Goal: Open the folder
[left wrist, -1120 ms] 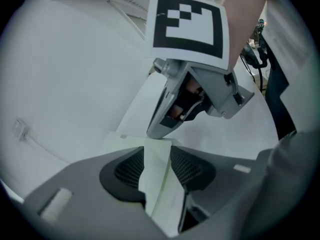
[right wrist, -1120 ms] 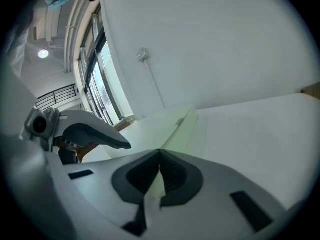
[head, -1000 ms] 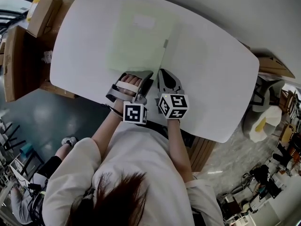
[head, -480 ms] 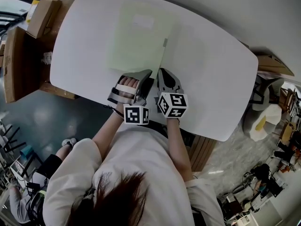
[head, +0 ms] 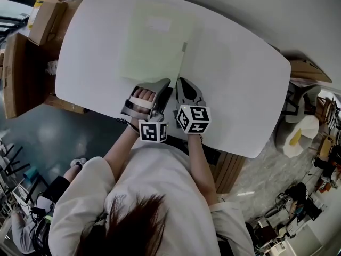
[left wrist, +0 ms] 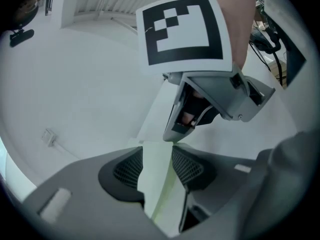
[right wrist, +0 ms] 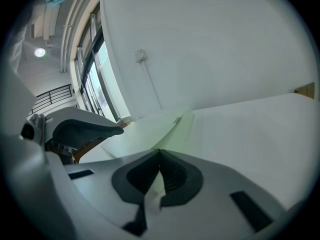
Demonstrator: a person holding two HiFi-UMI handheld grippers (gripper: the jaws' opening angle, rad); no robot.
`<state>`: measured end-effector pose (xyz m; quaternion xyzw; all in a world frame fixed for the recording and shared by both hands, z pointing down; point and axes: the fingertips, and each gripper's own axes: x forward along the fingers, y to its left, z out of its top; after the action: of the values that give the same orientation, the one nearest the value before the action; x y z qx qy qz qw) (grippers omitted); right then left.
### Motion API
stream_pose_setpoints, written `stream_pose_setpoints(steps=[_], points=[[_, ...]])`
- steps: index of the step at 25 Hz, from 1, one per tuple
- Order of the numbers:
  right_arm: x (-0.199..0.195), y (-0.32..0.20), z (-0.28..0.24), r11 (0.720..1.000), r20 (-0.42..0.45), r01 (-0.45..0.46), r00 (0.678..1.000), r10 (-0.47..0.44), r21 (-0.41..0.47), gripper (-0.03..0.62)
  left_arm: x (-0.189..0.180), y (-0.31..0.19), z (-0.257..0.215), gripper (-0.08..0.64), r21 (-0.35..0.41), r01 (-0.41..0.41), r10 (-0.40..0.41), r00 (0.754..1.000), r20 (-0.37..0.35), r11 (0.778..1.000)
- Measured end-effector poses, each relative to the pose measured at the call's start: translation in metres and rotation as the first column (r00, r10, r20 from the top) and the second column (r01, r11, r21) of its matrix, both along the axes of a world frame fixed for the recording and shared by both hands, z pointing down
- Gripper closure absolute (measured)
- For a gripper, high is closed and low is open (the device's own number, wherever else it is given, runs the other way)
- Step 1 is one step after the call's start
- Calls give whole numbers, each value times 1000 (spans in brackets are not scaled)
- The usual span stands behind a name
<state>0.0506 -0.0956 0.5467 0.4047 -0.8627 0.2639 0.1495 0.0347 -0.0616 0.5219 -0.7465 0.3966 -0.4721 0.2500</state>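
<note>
A pale green folder lies flat on the white table, its spine on the right side. My left gripper rests at the folder's near edge. Its jaws have just been opening and now stand open, with a strip of green cover in the gap and neither pad pressing on it. Right beside it, my right gripper is at the near corner by the spine. Its pads are shut on a thin sheet edge of the folder.
Cardboard boxes and a wooden unit stand off the table's left side. A chair and floor clutter are at the right. Another person's shoe shows on the floor at lower left.
The left gripper has tilted a little and its marker cube has slid slightly back toward me. The right gripper and the folder have stayed where they were.
</note>
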Motion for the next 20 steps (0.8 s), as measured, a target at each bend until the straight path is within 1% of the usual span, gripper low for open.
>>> stream_pose_setpoints(steps=[1,2,3,4,5,6,9,11,12,17,20], points=[[1,6,7,999,-35,23,999,-24,-28,586,-2,-2,-1,374,6,12,-12,1000,-1,1000],[1,14,18,996,-92,59,994,-65,-60,584,-4,-6,-3,378,8,28,-28,1000,-7,1000],[1,23,28,993,-155,97,982,-107,-75,584,-5,-10,-5,385,5,40,-40,999,-18,999],[1,31,32,990,-200,124,971,-134,-63,584,-5,-14,-6,396,-1,43,-43,999,-25,999],[1,34,32,990,-215,133,967,-139,-42,584,-4,-17,-9,402,-4,37,-38,999,-26,999],[3,33,27,992,-199,122,972,-124,-23,584,-2,-19,-11,403,-1,32,-32,999,-25,999],[7,10,-1,997,-76,60,996,-56,48,584,-1,-19,-16,403,1,47,-46,998,-47,999],[3,-6,-17,995,-7,52,999,-52,89,584,-3,-19,-17,403,-5,54,-54,997,-58,999],[0,-11,-20,993,8,62,998,-63,97,584,-4,-19,-17,403,-5,53,-53,997,-60,999],[-17,-15,-7,982,-8,156,988,-156,111,584,-9,-19,-16,403,-24,80,-82,993,-81,997],[-22,-15,-8,972,-18,196,981,-195,127,584,-8,-18,-11,403,-46,69,-72,994,-79,997]])
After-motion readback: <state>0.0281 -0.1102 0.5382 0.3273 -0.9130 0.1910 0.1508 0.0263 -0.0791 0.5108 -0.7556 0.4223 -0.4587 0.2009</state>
